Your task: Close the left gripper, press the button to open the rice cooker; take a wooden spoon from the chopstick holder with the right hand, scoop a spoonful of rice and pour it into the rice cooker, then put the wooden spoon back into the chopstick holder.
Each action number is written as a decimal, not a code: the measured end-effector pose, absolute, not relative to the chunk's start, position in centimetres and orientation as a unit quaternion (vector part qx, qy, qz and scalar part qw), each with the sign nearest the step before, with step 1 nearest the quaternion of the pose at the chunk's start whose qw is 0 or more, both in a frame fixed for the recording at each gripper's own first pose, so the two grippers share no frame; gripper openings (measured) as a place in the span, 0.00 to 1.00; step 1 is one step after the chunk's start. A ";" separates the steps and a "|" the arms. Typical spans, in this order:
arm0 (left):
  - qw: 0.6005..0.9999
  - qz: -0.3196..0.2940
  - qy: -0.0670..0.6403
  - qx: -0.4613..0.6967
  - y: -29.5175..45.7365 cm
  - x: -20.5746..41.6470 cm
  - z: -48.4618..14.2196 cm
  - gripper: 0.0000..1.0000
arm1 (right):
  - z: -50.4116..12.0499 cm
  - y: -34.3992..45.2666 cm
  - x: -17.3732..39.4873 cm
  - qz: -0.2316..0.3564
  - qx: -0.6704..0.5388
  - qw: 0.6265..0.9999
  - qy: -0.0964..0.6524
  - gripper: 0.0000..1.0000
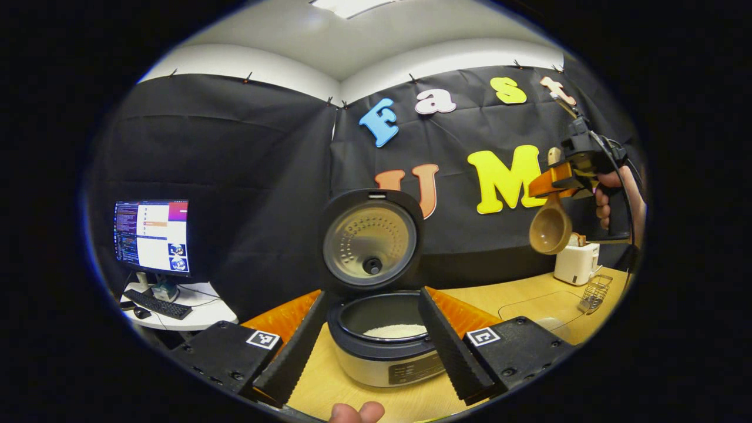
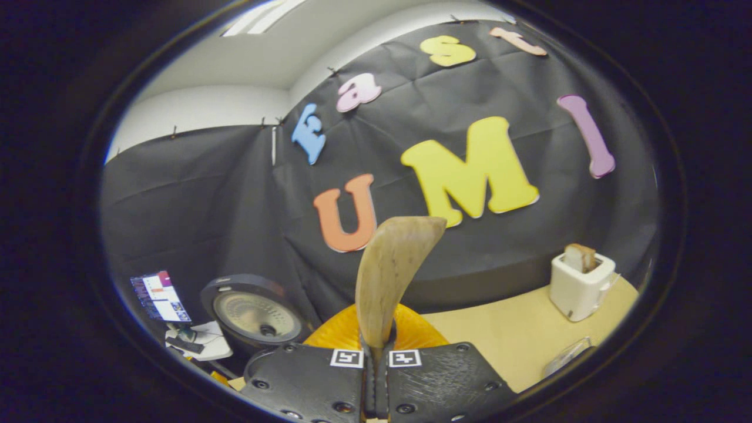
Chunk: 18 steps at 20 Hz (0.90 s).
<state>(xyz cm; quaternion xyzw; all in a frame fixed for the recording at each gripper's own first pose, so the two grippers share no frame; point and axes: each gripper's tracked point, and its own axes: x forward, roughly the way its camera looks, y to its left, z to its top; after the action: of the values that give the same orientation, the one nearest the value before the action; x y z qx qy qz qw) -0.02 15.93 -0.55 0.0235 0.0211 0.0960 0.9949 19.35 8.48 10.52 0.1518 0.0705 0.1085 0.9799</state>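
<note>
Here the rice cooker (image 1: pixel 385 346) stands open, spoon held aloft

The left gripper (image 1: pixel 370 352) hovers with fingers spread either side of the cooker, rice inside, lid (image 1: pixel 370 241) upright. The right gripper (image 2: pixel 376 382) is clamped on the wooden spoon (image 2: pixel 388 276), raised above the table's (image 1: pixel 529 299) far right corner, where a white toaster (image 1: pixel 577 262) and wire basket (image 1: pixel 594 292) stand

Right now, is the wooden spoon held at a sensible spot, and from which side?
Yes. The right gripper clamps the wooden spoon on its slim handle, from the handle end; the wide bowl hangs free below, clear of the fingers, and looks empty.
</note>
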 end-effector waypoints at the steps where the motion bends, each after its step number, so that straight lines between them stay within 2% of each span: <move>1: 0.995 0.090 0.021 0.025 15.1 0.1 -0.5 0.99 | 10.5 5.3 18.9 0.088 0.153 0.982 0.067 0.01; 8: 0.997 0.078 0.011 0.027 13.0 0.5 0.0 0.99 | 5.2 -12.7 17.7 -0.052 0.161 0.982 0.082 0.01; 12: 0.996 0.078 0.011 0.036 12.7 0.4 0.2 0.99 | 0.3 -15.6 19.2 -0.073 0.158 0.977 0.119 0.01; 18: 0.996 0.083 0.017 0.035 13.3 0.1 0.0 0.99 | -4.9 -16.2 21.3 -0.082 0.106 0.983 0.123 0.01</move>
<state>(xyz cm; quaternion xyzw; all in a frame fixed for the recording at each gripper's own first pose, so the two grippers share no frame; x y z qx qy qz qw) 0.15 13.32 0.01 0.0346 0.0170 0.0828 0.9958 21.30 -16.16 -4.85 0.1060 0.1233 -0.0824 0.9832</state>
